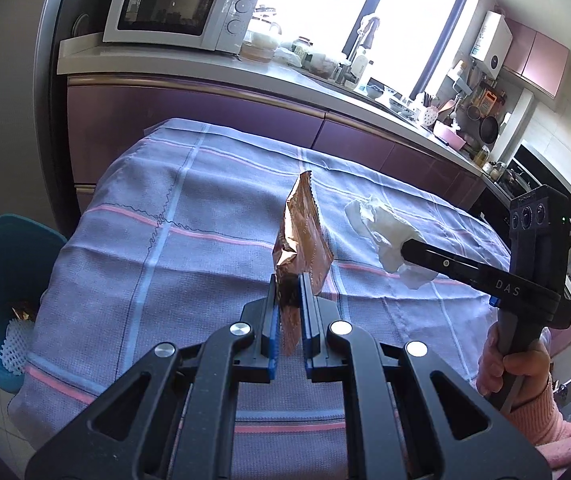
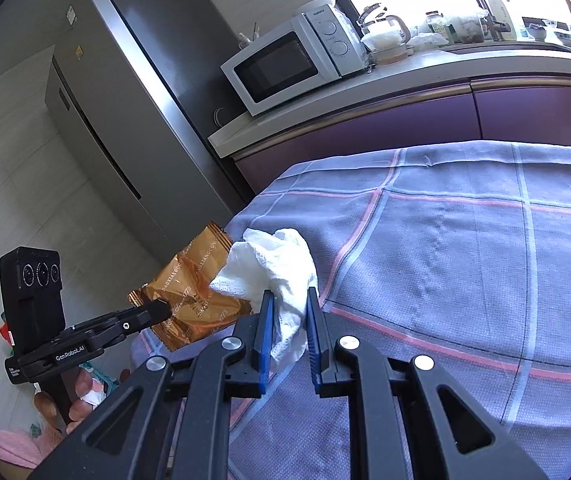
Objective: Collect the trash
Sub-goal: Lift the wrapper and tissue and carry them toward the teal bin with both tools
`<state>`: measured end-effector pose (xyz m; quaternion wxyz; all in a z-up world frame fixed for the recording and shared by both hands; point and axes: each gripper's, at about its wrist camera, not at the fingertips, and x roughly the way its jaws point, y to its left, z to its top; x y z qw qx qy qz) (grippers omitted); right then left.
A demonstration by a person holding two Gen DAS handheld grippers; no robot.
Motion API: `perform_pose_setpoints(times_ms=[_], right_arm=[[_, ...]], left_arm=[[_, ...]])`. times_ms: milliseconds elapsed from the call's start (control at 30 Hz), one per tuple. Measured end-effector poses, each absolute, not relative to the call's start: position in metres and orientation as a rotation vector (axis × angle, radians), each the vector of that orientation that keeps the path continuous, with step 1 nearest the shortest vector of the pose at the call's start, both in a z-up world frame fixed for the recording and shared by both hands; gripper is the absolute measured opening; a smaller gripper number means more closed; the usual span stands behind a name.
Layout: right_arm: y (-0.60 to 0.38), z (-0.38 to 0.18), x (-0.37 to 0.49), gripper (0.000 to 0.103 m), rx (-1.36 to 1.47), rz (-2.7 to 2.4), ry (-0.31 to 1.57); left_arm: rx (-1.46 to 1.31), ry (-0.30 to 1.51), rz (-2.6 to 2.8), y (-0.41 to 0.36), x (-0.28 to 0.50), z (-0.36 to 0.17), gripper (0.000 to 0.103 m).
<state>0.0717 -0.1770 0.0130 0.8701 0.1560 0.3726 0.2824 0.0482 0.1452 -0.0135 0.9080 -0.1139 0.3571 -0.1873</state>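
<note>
Wrapper (image 1: 303, 236): gold foil, clamped in the left gripper (image 1: 288, 286), held above the table (image 1: 189, 208).
Tissue (image 2: 273, 264): crumpled, pinched in the right gripper (image 2: 289, 300), also aloft.
Bin (image 1: 3, 264): teal, on the floor at the table's left end, already holding scraps.
Advice: carry each piece over the rim before letting go.

Gold wrapper (image 1: 303, 240), crumpled white tissue (image 1: 381, 236), both aloft
</note>
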Motion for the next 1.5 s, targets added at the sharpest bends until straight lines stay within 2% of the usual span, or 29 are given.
perform_pose_setpoints(times_ms=[1500], right_arm=[[-0.09,0.012,0.084,0.014,0.272,0.744,0.808]], left_arm=[[-0.295,0.674,-0.241,0.214,0.009,0.007,0.009]])
